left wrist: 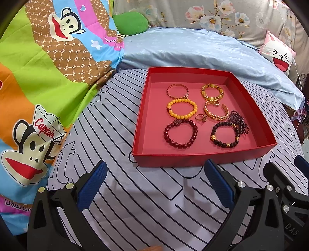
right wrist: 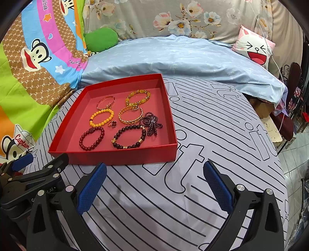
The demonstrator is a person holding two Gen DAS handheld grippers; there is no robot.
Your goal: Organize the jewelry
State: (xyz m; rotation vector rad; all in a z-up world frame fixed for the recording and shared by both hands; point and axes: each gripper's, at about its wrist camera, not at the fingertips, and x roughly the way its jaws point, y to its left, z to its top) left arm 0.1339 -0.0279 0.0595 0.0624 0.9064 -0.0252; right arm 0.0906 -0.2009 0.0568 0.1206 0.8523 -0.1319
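With both the left gripper [left wrist: 155,185] and right gripper [right wrist: 154,185] spread wide and empty, the bracelets crowded in the red tray [left wrist: 202,156] just ahead could be snagged together.

Matt red cardboard tray [left wrist: 202,157], glossy beaded bracelets [left wrist: 181,133], cloth bedsheet [left wrist: 154,202]

A home bedroom: a bed [right wrist: 212,135] with a striped sheet, a blue quilt [right wrist: 173,58], a cartoon monkey blanket [left wrist: 38,67], a floral cover [right wrist: 154,17] behind, a bunny pillow [right wrist: 255,50], and tiled floor [right wrist: 297,154] beside it.
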